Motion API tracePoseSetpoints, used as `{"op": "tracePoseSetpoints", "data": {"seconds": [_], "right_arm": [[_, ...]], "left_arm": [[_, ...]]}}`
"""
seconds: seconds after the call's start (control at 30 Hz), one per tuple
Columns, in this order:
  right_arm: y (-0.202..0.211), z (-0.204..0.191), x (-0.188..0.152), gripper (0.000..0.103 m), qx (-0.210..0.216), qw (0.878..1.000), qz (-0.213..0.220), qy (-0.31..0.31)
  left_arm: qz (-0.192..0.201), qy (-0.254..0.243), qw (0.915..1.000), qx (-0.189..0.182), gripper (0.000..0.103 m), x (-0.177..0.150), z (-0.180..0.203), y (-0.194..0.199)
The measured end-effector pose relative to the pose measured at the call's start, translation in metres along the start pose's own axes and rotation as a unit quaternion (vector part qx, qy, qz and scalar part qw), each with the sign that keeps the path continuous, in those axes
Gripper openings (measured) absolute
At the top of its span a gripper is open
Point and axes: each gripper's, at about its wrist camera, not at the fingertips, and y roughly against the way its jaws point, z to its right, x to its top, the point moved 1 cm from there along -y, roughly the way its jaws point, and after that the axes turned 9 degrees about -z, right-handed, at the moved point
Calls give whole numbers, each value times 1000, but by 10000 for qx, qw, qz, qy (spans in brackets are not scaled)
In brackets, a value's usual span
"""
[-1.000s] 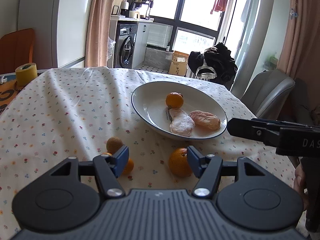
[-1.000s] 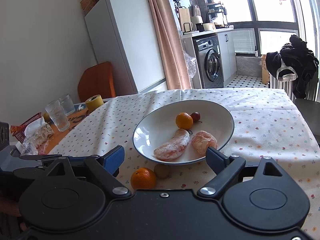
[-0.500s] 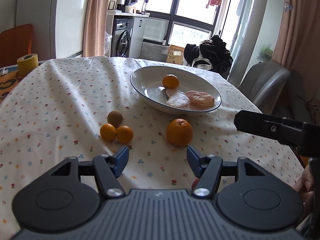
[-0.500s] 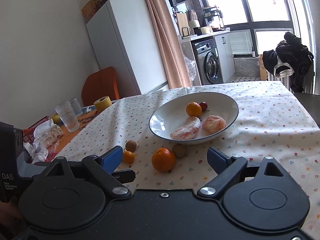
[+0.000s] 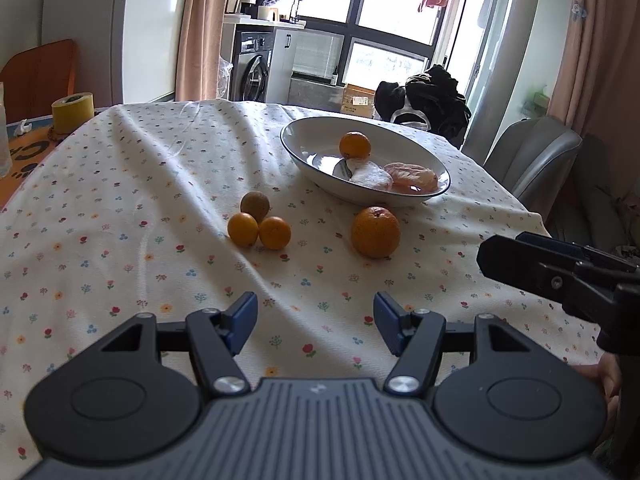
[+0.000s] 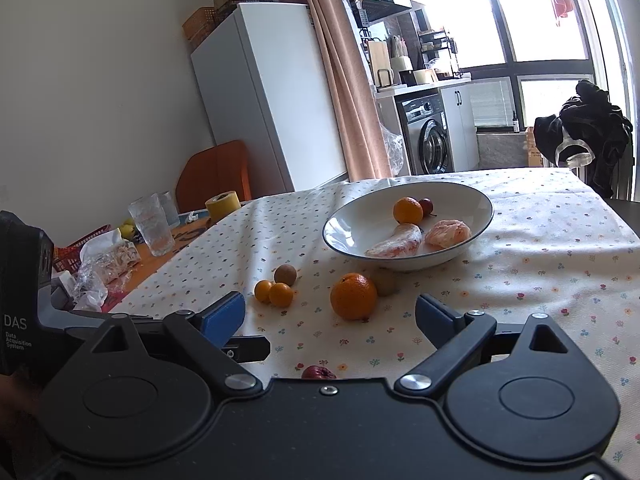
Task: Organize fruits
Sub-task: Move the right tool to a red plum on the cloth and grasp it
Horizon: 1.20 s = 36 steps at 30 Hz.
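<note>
tablecloth holds bowl, loose fruit; both hand-held grippers released, empty.

Spread right claw faces large orange.

From my left gripper, bare cloth runs clear up to the three small fruits. The orange sits just before the bowl, blocking my right gripper.
</note>
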Motion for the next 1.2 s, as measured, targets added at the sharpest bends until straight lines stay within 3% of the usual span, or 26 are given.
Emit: {"op": "tracePoseSetpoints", "data": {"seconds": [0.2,0.33,0.5,0.67,0.73,0.87,0.93,1.03,1.1,1.2], "right_arm": [[-1,-16,-9,92,-173,9986,-21,503],[3,-17,-5,94,-25,9988,57,493],[-9,-10,2,94,-91,9984,-487,283],[-18,-5,2,93,222,9968,-770,55],[-24,-9,1,87,172,9948,-962,286],[-38,-13,-3,62,184,9885,-1456,362],[-43,-16,-6,57,163,9859,-1600,457],[-48,-18,-10,52,123,9842,-1694,507],[-51,-19,-11,34,81,9826,-1770,565],[-51,-19,-11,30,42,9822,-1749,689]], "left_arm": [[50,112,9999,56,62,-3,-10,8],[61,184,9998,75,62,-4,-16,9],[78,204,9997,123,62,-4,-21,9],[92,298,9994,171,62,-3,-29,9],[88,340,9992,196,62,-3,-33,9],[88,418,9988,232,62,-5,-40,10],[82,450,9986,248,62,-5,-43,10],[63,504,9984,257,62,-6,-47,9],[57,518,9983,258,62,-7,-48,9],[54,516,9983,256,62,-7,-48,9]]}}
